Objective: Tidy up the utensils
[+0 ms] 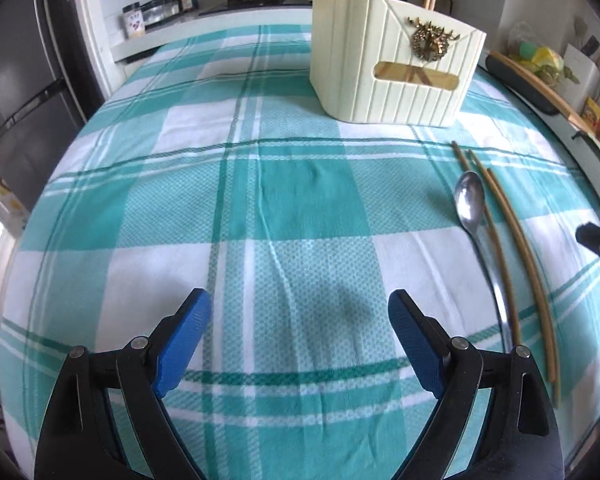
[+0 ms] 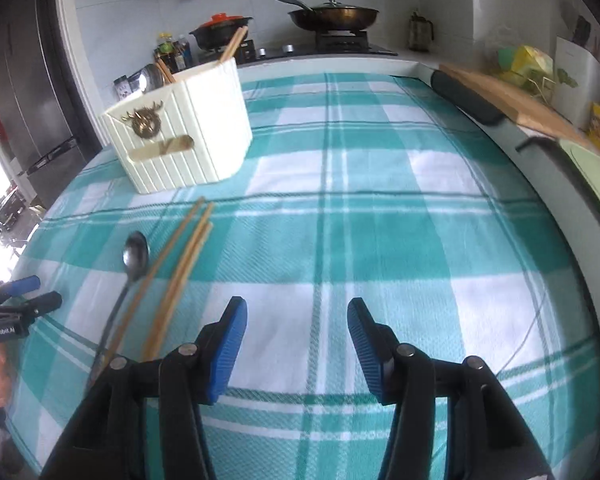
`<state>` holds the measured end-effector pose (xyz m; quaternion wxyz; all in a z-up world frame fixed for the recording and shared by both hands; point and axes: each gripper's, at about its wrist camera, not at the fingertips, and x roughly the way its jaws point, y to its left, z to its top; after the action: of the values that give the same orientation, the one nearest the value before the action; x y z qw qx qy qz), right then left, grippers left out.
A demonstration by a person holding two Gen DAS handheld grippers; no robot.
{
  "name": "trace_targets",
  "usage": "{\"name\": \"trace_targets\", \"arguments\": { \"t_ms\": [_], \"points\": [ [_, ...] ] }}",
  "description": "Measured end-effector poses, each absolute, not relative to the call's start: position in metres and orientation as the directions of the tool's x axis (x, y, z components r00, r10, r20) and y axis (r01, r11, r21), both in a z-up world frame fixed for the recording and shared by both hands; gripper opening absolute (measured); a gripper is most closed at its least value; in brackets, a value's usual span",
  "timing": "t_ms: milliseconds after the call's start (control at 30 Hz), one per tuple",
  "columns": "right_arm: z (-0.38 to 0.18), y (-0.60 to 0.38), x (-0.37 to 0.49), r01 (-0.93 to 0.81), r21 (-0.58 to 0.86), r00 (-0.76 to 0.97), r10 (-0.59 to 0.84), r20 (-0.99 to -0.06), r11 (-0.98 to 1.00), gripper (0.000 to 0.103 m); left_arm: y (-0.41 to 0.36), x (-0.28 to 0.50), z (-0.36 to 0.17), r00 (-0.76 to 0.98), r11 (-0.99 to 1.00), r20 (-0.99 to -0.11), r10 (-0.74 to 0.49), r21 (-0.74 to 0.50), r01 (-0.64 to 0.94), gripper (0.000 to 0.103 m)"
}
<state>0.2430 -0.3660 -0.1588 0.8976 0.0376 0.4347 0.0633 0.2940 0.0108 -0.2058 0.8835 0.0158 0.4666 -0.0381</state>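
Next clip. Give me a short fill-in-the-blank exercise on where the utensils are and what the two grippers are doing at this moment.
1. The loose spoon lies on the checked tablecloth beside ______ chopsticks.
2. The cream holder already has a ______ bowl and chopstick ends sticking out of its top.
3. The left gripper and the right gripper both have their blue fingers ______, with nothing between them.
4. The spoon's bowl points ______ the holder.

Missing words: three; spoon; open; toward
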Motion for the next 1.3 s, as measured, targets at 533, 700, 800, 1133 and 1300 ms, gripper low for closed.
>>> {"name": "trace_targets", "arguments": {
  "t_ms": [533, 700, 800, 1133, 1300],
  "points": [
    [-0.173, -0.358, 0.247, -0.031, 0.012, 0.594, 0.028, -0.804, 0.999, 0.055, 0.008, 0.317, -0.214, 0.579, 0.998, -0.814, -0.040, -0.003, 0.065, 0.103],
    [-0.173, -0.359, 0.247, -0.030, 0.011, 0.594, 0.027, -0.804, 0.999, 0.055, 0.008, 0.318, -0.215, 0.579, 0.998, -0.814, -0.041, -0.003, 0.065, 0.103],
    [-0.173, -0.358, 0.246, -0.030, 0.010, 0.595, 0.026, -0.803, 1.000, 0.055, 0.008, 0.318, -0.215, 0.579, 0.998, -0.814, -0.040, -0.003, 0.065, 0.103],
    [-0.173, -0.358, 0.246, -0.030, 0.007, 0.596, 0.024, -0.803, 1.000, 0.055, 0.008, 0.317, -0.215, 0.579, 0.998, -0.814, -0.040, -0.003, 0.065, 0.103],
    [-0.173, -0.358, 0.246, -0.029, 0.007, 0.596, 0.023, -0.802, 1.000, 0.055, 0.008, 0.317, -0.215, 0.579, 0.998, -0.814, -0.041, -0.003, 0.065, 0.103]
  ]
}}
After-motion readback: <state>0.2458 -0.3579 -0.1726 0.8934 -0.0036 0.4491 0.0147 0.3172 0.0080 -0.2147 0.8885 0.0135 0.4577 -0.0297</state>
